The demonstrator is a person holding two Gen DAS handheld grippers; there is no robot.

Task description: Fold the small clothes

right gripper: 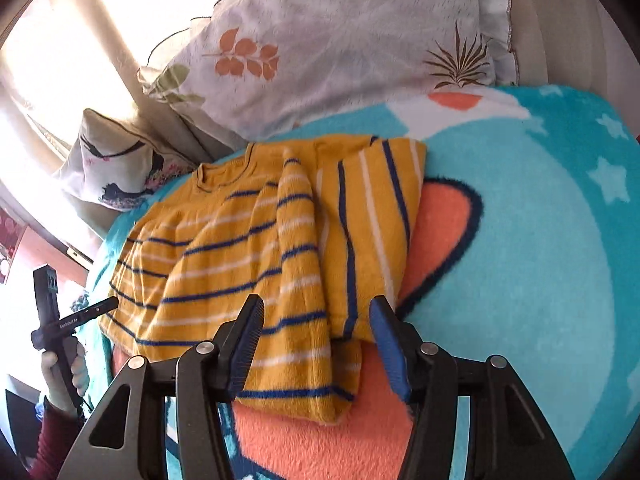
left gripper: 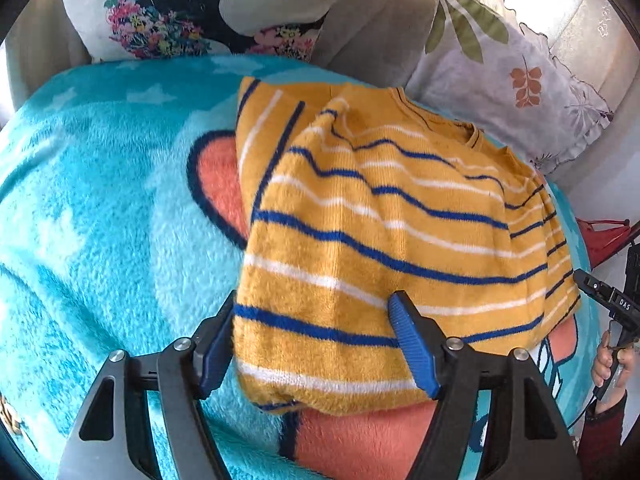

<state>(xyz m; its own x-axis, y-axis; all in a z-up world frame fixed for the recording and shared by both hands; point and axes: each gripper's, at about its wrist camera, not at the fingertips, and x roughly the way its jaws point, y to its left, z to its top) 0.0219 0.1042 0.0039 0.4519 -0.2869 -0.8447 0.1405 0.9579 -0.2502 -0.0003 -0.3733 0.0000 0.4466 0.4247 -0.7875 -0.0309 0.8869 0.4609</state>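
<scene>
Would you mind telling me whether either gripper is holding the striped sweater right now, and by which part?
Nothing is held: the left gripper and right gripper stand open over the sweater's near edge.

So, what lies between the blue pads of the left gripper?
A folded edge of the yellow striped fleece sweater lies between the left gripper's open, untouching pads, in the left wrist view.

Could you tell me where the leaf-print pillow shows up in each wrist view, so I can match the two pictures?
Left wrist view: the leaf-print pillow sits at upper right, beyond the striped yellow sweater.
Right wrist view: the leaf-print pillow fills the top centre, again behind the sweater.
Shared landmark: the sweater's neckline, which points toward the pillow in both.
</scene>
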